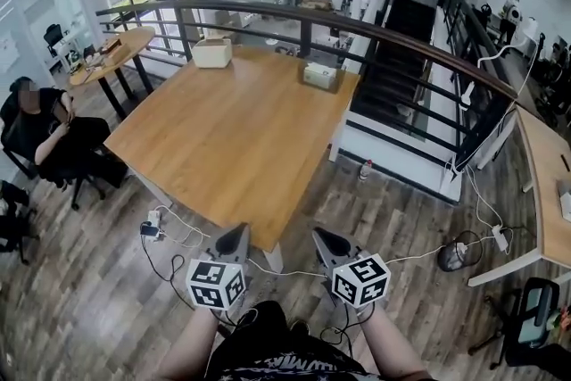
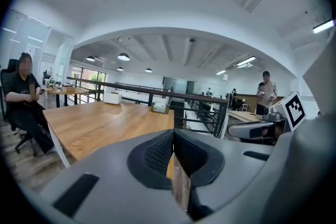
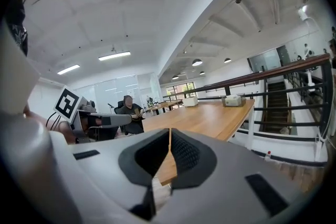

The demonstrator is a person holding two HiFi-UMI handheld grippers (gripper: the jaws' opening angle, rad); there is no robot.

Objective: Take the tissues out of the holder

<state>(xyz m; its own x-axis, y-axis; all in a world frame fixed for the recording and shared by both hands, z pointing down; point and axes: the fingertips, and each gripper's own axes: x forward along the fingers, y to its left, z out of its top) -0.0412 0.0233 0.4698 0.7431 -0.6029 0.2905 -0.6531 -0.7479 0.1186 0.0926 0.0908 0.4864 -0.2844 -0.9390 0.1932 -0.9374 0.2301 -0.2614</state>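
With left tool and right tool clenched empty, we should open one before reaching the surface's far holder.

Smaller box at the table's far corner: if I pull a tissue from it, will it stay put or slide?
The smaller box looks low and compact, so it is probably light yet unlikely to tip. On the smooth wooden table it may slide or lift when tugged; consider bracing it.

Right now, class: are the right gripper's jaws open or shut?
Shut and empty: the right gripper shows its pads meeting along a thin line, nothing between them.
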